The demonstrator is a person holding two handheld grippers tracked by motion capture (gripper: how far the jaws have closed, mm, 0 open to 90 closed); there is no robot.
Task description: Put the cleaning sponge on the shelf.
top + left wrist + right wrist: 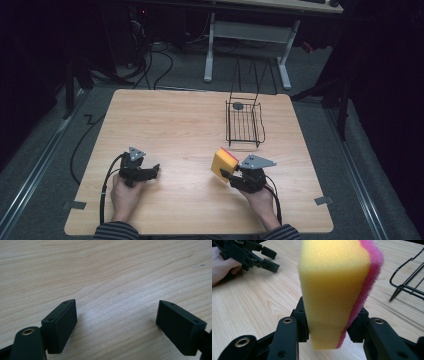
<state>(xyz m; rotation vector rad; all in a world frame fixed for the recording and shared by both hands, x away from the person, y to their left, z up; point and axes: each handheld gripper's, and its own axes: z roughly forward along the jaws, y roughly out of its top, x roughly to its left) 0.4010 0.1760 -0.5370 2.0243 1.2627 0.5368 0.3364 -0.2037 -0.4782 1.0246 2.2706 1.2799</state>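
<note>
A yellow sponge (222, 164) with a pink scouring side stands on edge between the jaws of my right gripper (229, 176), lifted a little off the wooden table (170, 120). In the right gripper view the sponge (337, 290) rises upright, squeezed at its lower end between both pads, pink face to the right; the right gripper (329, 326) is shut on it. My left gripper (152, 171) rests low at the table's front left, jaws apart. Its own view shows the left gripper (116, 312) open over bare wood with nothing between the jaws.
A black wire rack (243, 121) stands on the table's far right, a small dark round object (238, 105) at its back end; its edge (409, 277) appears at the right of the right gripper view. Desk legs and cables lie beyond the table.
</note>
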